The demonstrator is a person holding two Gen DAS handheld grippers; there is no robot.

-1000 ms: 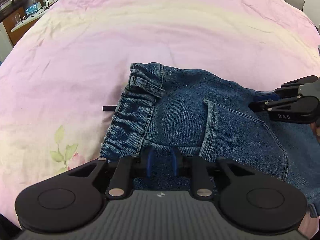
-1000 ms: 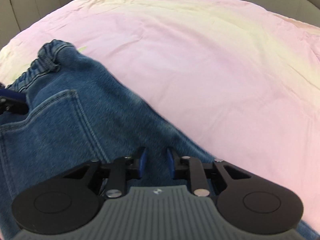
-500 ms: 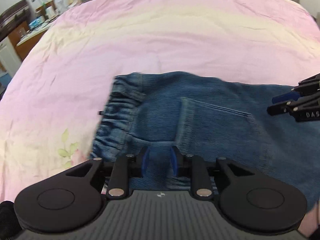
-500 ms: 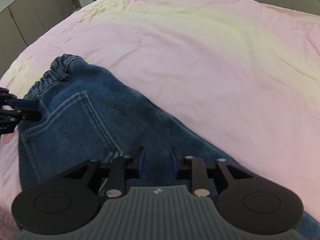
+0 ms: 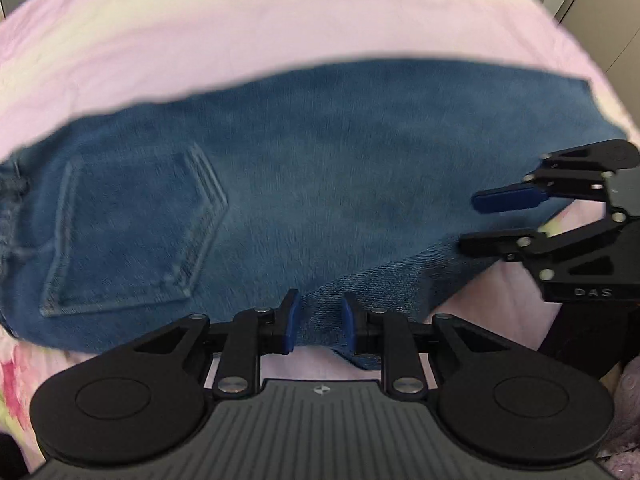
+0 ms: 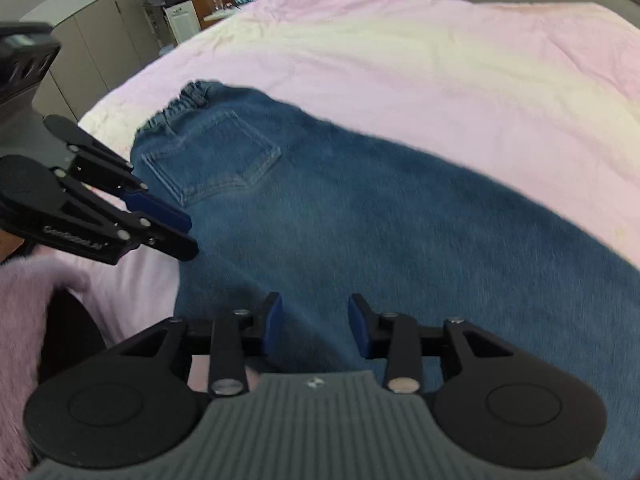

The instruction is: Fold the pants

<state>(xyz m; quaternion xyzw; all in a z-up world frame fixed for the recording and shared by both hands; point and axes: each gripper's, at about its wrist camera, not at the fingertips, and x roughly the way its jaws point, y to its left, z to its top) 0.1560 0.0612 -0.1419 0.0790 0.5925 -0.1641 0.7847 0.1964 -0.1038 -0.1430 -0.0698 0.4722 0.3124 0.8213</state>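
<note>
Blue denim pants [image 5: 304, 184] lie spread on the pink bed, back pocket [image 5: 132, 236] up, waistband [image 6: 188, 104] at the far left. My left gripper [image 5: 318, 326] has its jaws around the near denim edge, with a gap beside the cloth. My right gripper [image 6: 314, 326] stands open over the denim, and it also shows in the left wrist view [image 5: 480, 222] with jaws apart at the pants' right side. The left gripper appears in the right wrist view [image 6: 180, 232] at the near edge. The pants [image 6: 360, 220] are motion-blurred.
The pink and cream bedspread [image 5: 280, 20] runs wide beyond the pants. A fuzzy pink sleeve [image 6: 24, 312] is at the lower left. Cabinets and a cluttered desk [image 6: 208, 4] stand beyond the bed's far left edge.
Both grippers slid rightward along the near edge of the pants. The cloth now lies flatter and stretched out. The right gripper's jaws have opened wider.
</note>
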